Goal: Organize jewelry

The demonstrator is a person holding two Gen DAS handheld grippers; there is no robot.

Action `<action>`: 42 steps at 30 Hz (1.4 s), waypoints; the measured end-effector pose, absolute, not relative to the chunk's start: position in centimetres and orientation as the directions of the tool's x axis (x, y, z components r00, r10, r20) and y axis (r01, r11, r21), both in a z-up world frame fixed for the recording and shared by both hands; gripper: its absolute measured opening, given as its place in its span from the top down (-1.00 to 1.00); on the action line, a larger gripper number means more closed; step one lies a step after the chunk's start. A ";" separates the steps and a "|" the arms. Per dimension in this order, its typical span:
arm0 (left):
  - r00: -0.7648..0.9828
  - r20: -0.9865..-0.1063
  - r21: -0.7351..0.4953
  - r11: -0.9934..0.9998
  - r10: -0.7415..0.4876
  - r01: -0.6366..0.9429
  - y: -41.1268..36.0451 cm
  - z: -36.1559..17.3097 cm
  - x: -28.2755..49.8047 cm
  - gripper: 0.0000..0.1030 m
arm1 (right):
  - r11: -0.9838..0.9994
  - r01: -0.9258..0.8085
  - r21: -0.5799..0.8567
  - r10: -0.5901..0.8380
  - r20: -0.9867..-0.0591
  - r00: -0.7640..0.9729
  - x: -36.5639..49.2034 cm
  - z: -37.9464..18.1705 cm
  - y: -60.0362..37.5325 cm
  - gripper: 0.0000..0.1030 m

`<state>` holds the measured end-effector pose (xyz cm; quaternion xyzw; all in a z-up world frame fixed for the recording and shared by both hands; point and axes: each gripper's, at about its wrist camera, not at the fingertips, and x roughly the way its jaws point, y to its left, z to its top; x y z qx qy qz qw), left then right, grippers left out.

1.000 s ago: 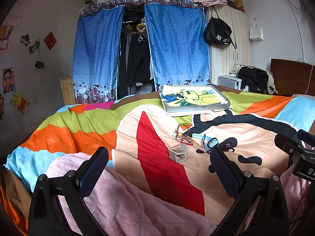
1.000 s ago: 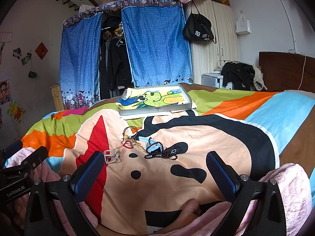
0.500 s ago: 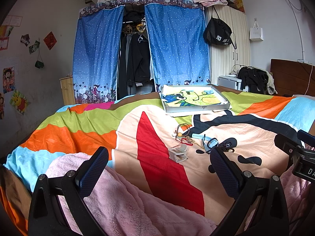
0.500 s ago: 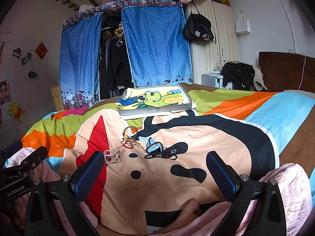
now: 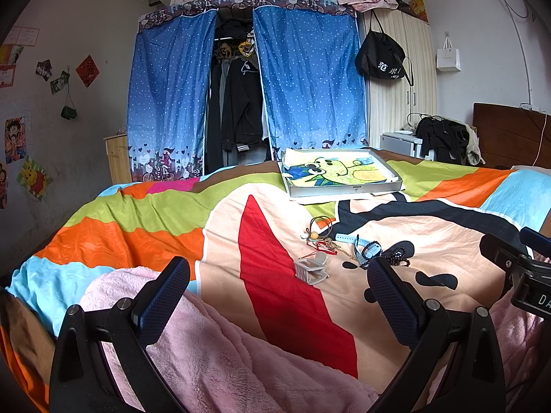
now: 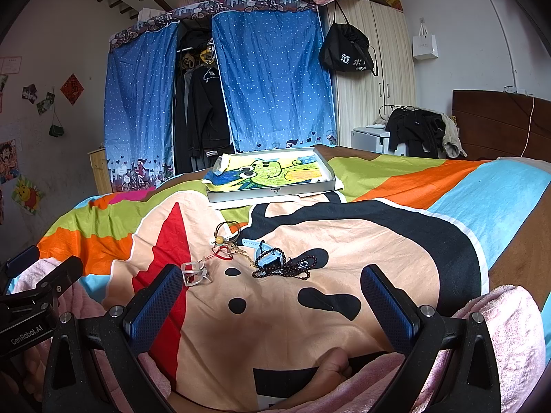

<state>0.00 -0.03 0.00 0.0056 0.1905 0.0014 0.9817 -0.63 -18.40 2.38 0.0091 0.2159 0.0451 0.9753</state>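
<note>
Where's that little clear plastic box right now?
The clear plastic box lies on the bedspread, at the left end of the jewelry pile, next to the red stripe. Both open grippers sit short of it.

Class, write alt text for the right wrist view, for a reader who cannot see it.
A small heap of jewelry lies on a colourful cartoon bedspread, ahead of the open right gripper, which holds nothing. A shallow tray sits farther back on the bed, before blue curtains; the left gripper shows at the left edge.
</note>
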 end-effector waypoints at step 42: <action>0.412 -0.865 -0.240 0.957 -0.287 0.163 0.5 -7.7 24.5 -0.94 | 0.953 -0.172 0.250 0.301 -0.855 0.423 22.7 -7.0 -24.3 -0.97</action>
